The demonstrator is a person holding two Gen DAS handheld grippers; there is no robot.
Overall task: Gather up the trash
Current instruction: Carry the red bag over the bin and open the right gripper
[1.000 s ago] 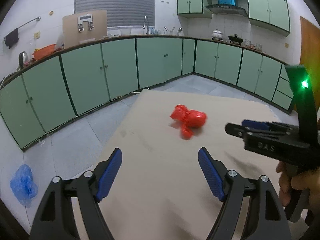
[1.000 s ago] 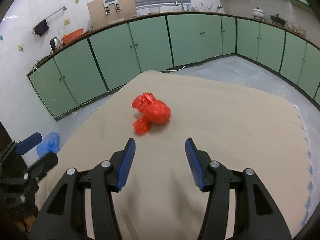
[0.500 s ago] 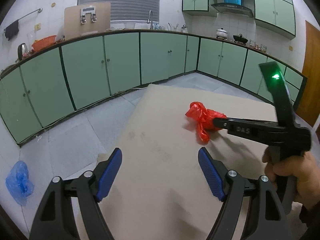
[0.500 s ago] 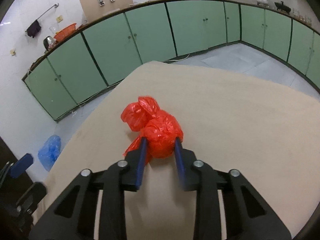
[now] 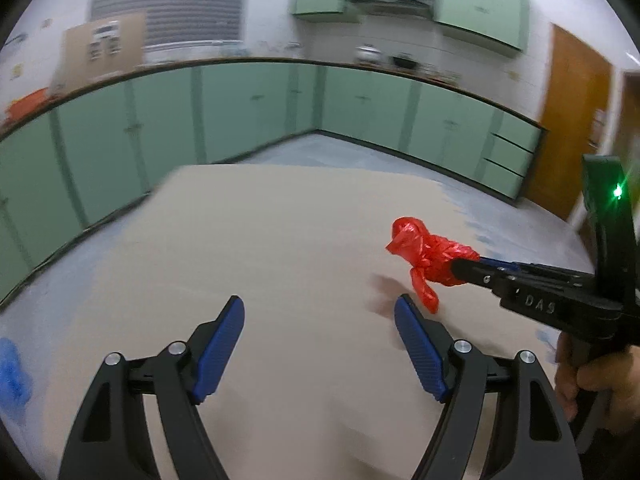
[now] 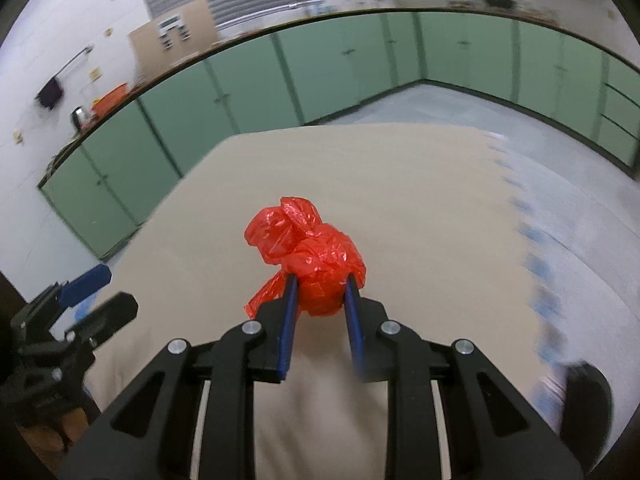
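Note:
A crumpled red plastic bag [image 6: 310, 258] is clamped between the blue pads of my right gripper [image 6: 318, 280], which is shut on it and holds it above the beige mat [image 6: 420, 208]. In the left wrist view the same red bag [image 5: 430, 254] hangs off the mat at the tip of the right gripper [image 5: 466, 266], with its shadow underneath. My left gripper [image 5: 318, 312] stands open over the mat with nothing between its fingers, to the left of the bag. A hand [image 5: 596, 384] grips the right tool's handle.
A blue plastic bag [image 5: 12, 372] lies on the grey floor at the far left. Green cabinets [image 5: 248, 112] line the walls behind the mat. A brown door [image 5: 572, 128] stands at the right. A dark rounded object [image 6: 586, 400] shows at the lower right.
My right gripper closed on the red bag and lifted it off the mat, carrying it to the right. Both hands swung rightward; the views are blurred from the motion.

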